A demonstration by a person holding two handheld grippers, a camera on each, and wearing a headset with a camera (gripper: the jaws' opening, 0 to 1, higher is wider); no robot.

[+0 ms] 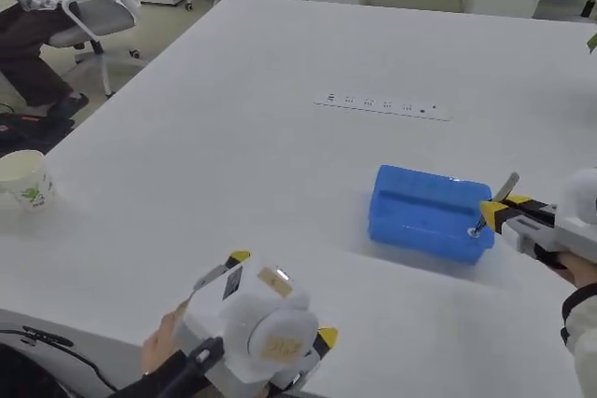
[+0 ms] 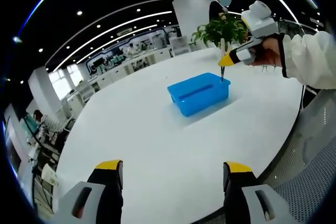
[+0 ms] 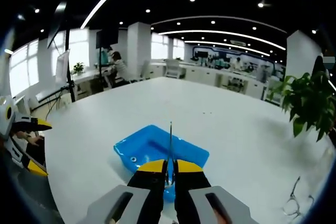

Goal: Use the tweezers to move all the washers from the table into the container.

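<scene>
One tweezers (image 1: 506,186) upright, tips down at container (image 1: 420,210).

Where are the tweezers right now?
Head view, right side: the tweezers sit clamped in the right tongs, tips down at the right end of the blue container.

Bare white table (image 1: 233,137) lies open between the left gripper (image 2: 173,166), jaws spread at the near edge, and the blue container (image 1: 424,212), its right corner taken by tweezers (image 1: 494,202) clamped in the right gripper (image 3: 169,167); a power strip (image 1: 382,105) lies well beyond, a paper cup (image 1: 23,179) at the far left.
</scene>
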